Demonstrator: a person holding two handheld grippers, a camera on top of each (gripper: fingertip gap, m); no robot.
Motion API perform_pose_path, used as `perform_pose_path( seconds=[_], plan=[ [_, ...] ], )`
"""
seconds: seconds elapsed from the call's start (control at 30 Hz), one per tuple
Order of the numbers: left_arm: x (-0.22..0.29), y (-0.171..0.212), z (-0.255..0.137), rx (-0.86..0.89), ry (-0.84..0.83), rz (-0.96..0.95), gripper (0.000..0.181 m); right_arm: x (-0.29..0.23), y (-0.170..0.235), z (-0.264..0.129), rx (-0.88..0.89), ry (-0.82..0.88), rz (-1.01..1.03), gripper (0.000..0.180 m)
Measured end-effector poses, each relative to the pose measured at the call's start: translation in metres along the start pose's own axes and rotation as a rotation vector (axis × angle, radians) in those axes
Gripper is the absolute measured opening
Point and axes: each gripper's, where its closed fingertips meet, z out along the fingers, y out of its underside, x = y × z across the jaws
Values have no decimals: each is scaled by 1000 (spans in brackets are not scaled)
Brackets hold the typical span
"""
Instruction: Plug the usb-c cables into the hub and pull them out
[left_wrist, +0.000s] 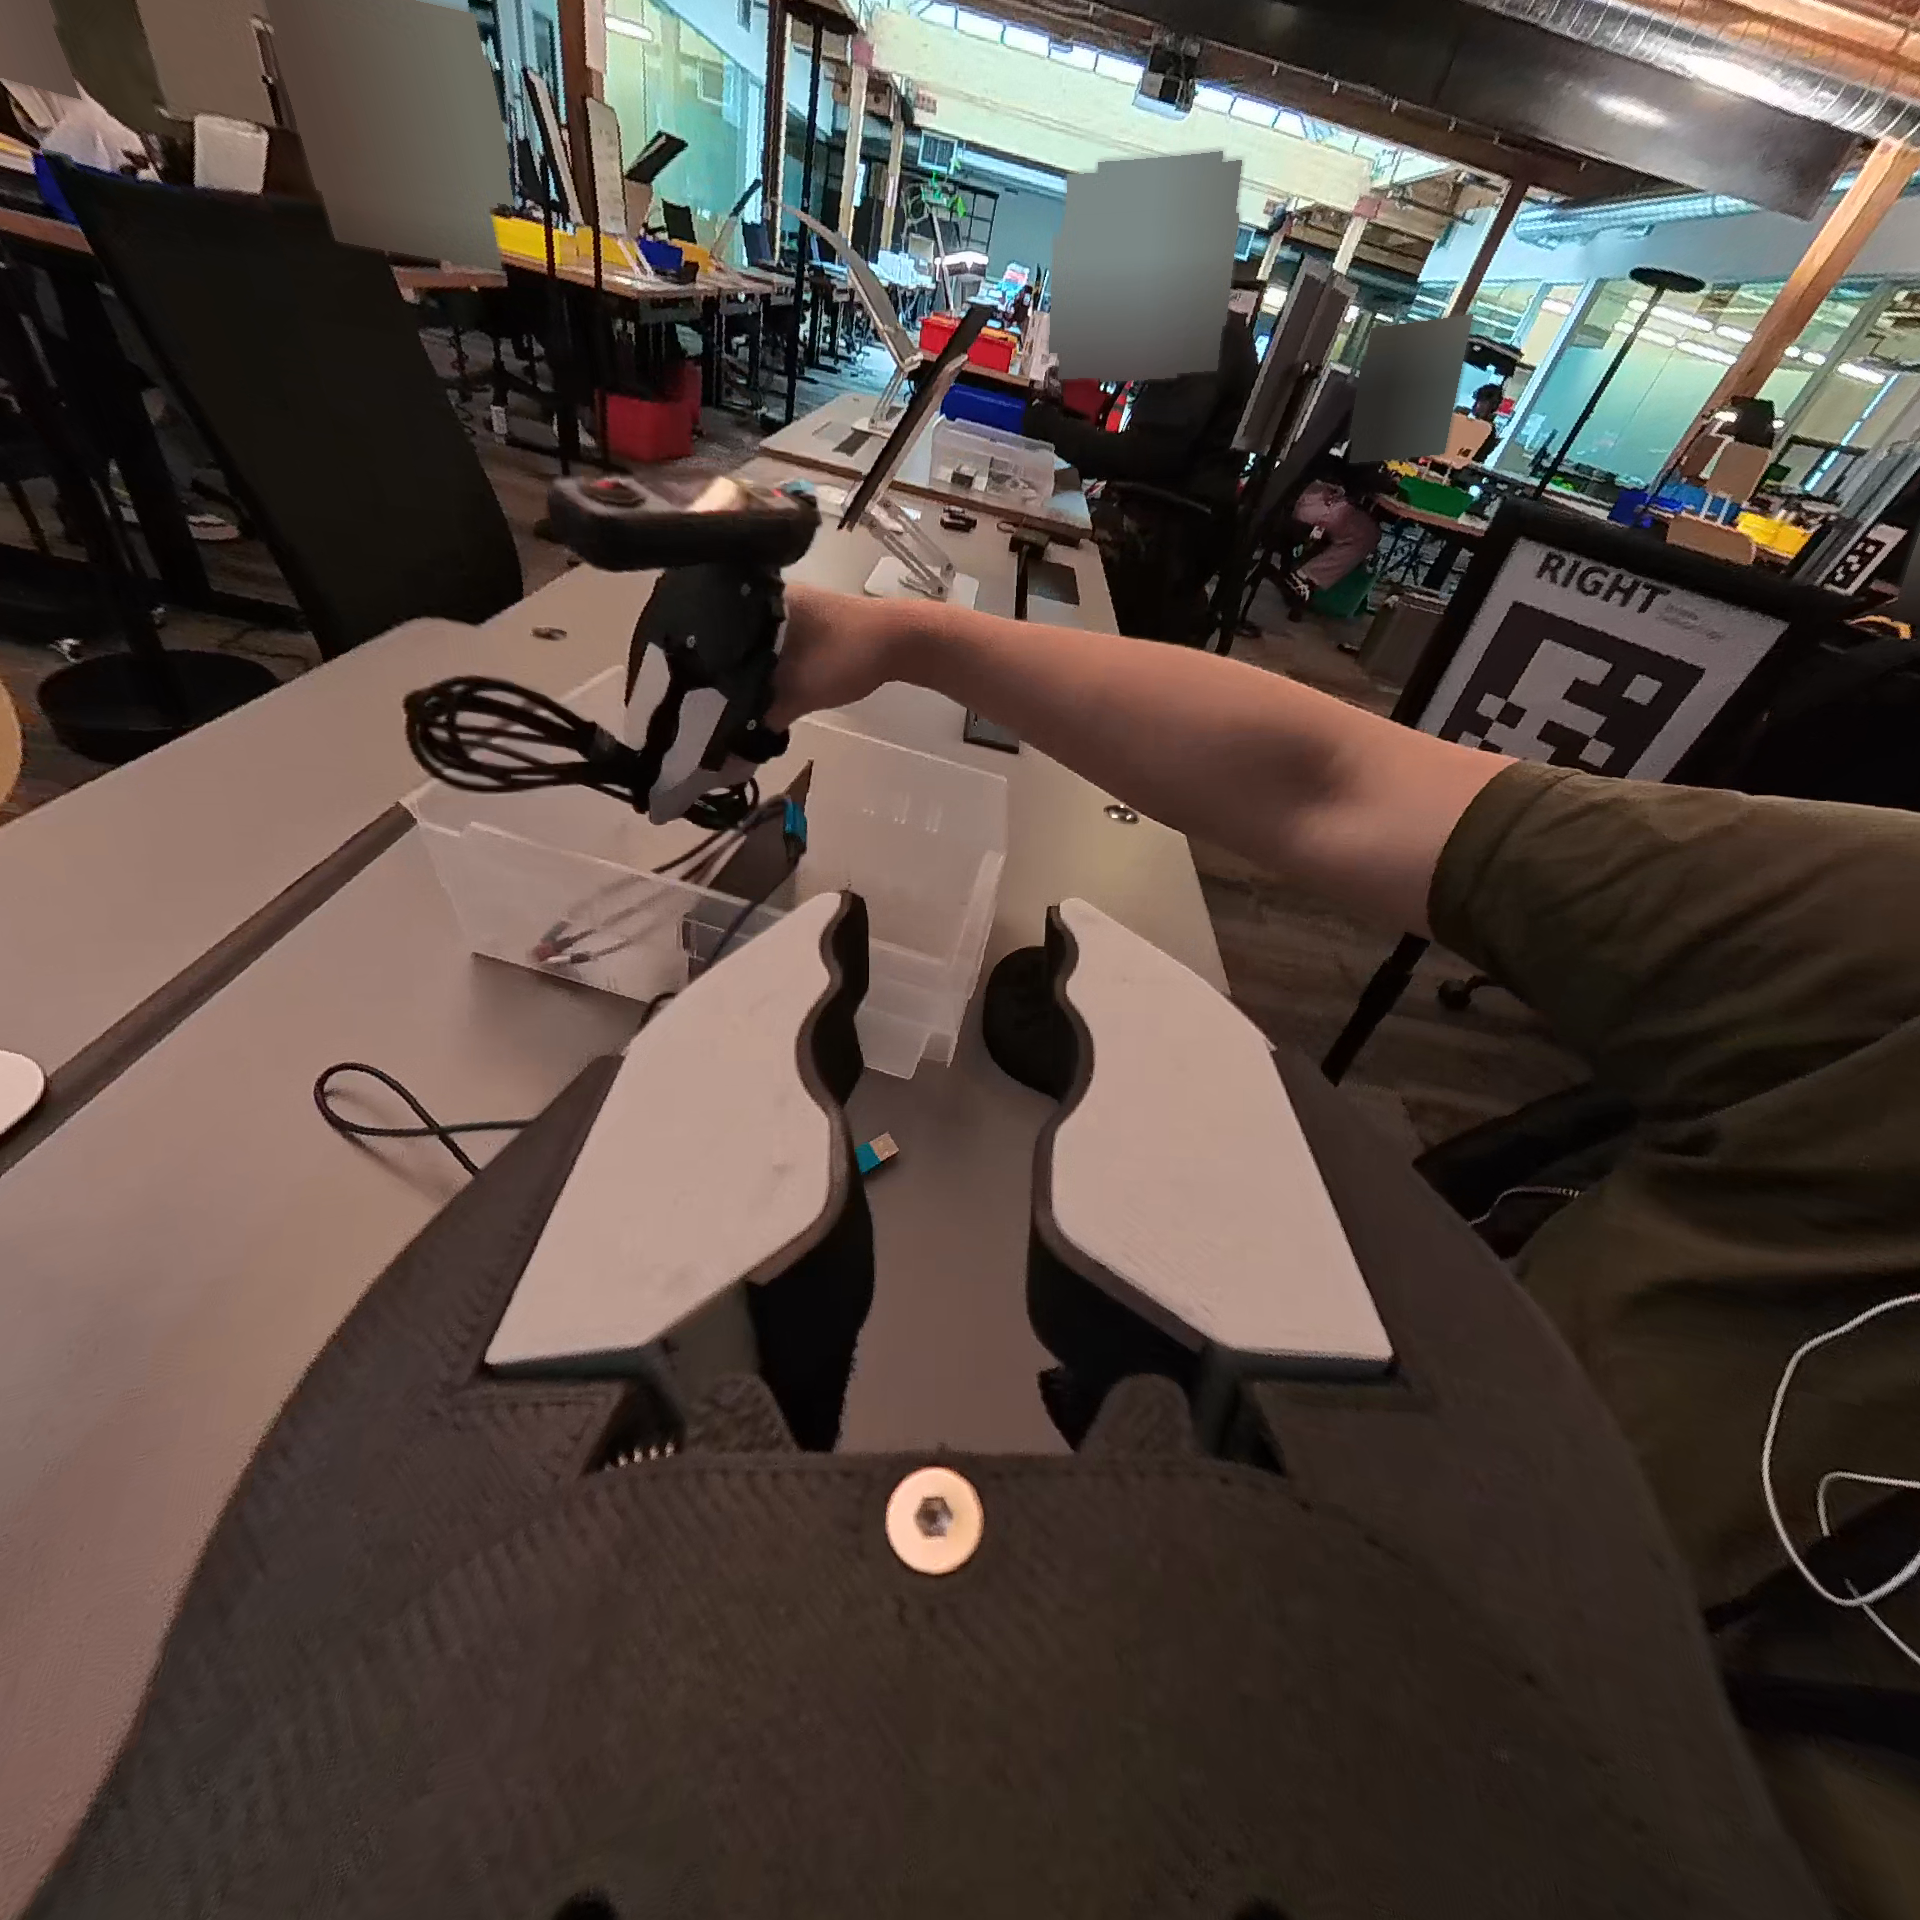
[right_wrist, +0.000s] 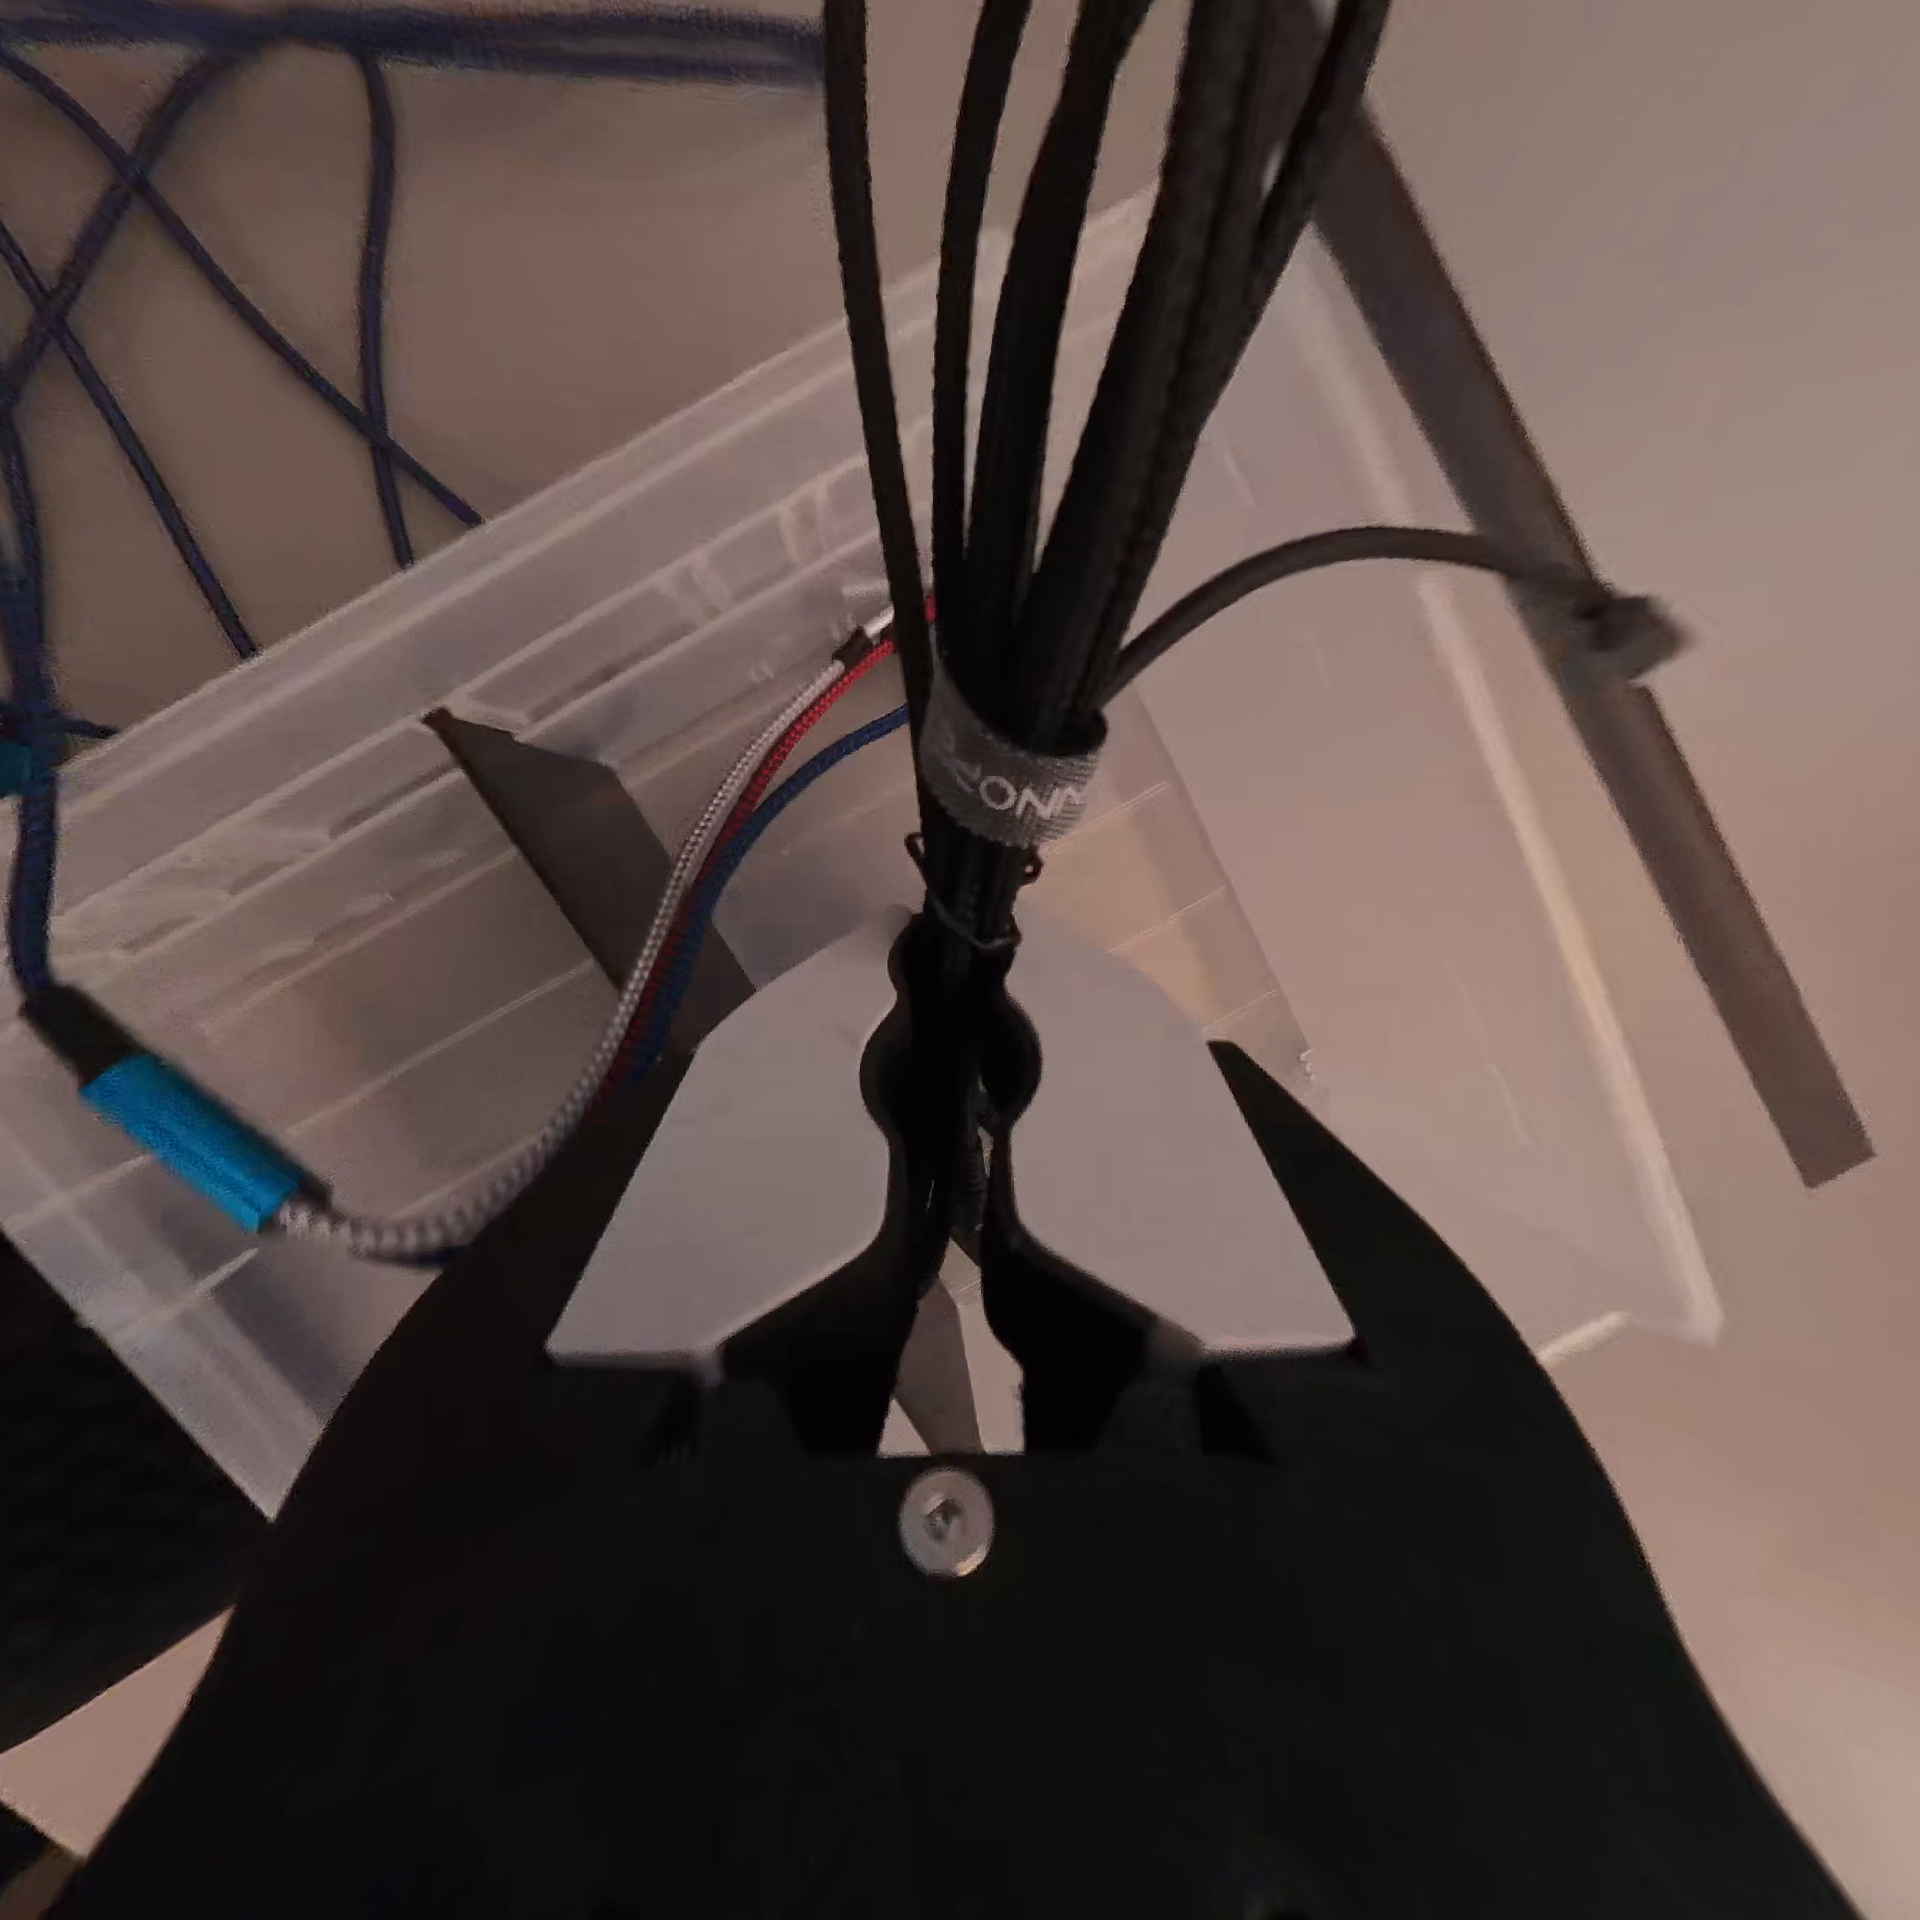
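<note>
Our right tongs (right_wrist: 956, 1049) clamp the bundled black cables (right_wrist: 997, 665) above the clear bin (left_wrist: 582, 914); left tongs (left_wrist: 956, 1029) gape empty; nothing plugged in yet, we judge.

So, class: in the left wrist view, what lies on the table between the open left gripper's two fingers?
A blue-collared plug beside the left finger; otherwise bare table. Left wrist view.

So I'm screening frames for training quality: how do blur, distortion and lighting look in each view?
Left wrist view: mostly sharp and evenly lit, but fisheye bends the table edges. Right wrist view: dimmer and warm-tinted, soft motion blur on the black cable bundle and clear bin; the right gripper body is near silhouette.
</note>
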Motion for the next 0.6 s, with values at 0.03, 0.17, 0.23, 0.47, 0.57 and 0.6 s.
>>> perform_pose_path(
  seconds=[0.03,0.17,0.23,0.47,0.57,0.6],
  plan=[
    [-1,2,3,-8,3,-5,32,0,2,7,-25,0,-5,8],
    [-1,10,11,-41,12,-13,32,0,4,25,-93,9,29,13],
    [0,12,13,-49,13,-13,33,2,2,21,-106,28,46,16],
    [1,-1,0,-2,2,-1,33,-14,-55,-81,127,162,14,48],
    [3,-9,-10,29,-8,12,33,-99,-100,-108,302,142,-137,74],
    [4,-12,-14,41,-10,16,33,-133,-109,-104,336,133,-186,82]
  ],
)
